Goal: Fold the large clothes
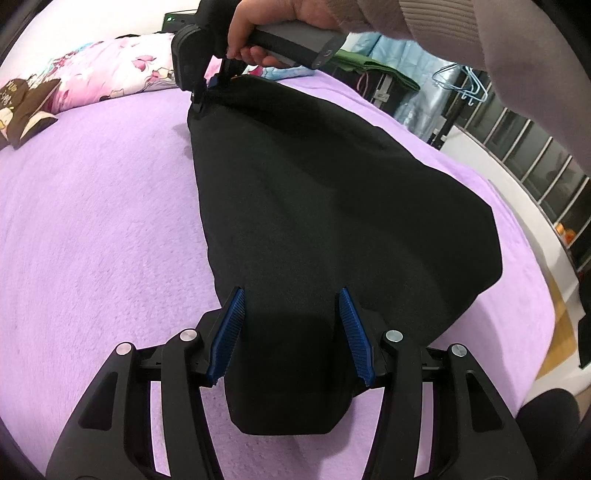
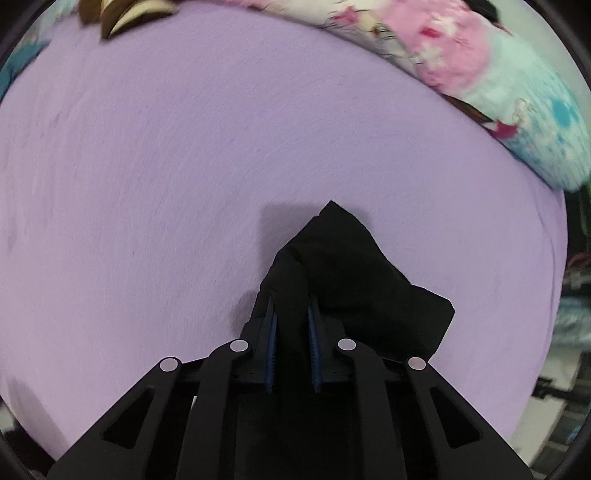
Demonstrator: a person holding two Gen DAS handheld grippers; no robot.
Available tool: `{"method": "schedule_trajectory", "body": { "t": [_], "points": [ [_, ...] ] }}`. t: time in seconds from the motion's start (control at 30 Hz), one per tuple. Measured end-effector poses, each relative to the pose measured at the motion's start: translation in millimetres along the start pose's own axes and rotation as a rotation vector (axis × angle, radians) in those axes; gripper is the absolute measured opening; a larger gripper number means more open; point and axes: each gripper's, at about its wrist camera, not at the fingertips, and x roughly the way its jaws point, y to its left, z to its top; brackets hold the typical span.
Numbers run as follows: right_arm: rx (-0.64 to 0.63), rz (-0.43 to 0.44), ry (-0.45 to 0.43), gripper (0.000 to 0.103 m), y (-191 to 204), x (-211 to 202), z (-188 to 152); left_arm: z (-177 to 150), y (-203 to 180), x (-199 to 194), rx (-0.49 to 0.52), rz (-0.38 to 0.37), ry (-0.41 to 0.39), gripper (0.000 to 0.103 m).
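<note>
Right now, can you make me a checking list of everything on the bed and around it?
Surface: purple blanket covering the bed, mostly bare.
Job's things: black garment lying spread on the blanket, its far corner lifted.
Clutter: floral pillow and brown patterned cushion at the far edge.
Grippers: left hand-held gripper has its pads apart on either side of the near cloth end, not pressing; right hand-held gripper is pinched on a bunched corner.
Cables: nothing seen.
Surroundings: blue hangers and a railing beside the bed; a sleeve above.
</note>
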Motion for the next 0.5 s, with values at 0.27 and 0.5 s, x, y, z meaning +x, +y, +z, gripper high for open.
{"method": "schedule_trajectory", "body": {
  "t": [0.27,0.5],
  "points": [
    [0.26,0.256,-0.007,0.015,-57.1,33.8,-7.3,-5.0,-11.0,-3.3,0.064,0.02,-0.014,0.05],
    [0.246,0.286,-0.087,0.042,-68.0,21.2,-30.5,-0.8,-1.6,-2.1,0.059,-0.005,0.018,0.055]
  ]
}}
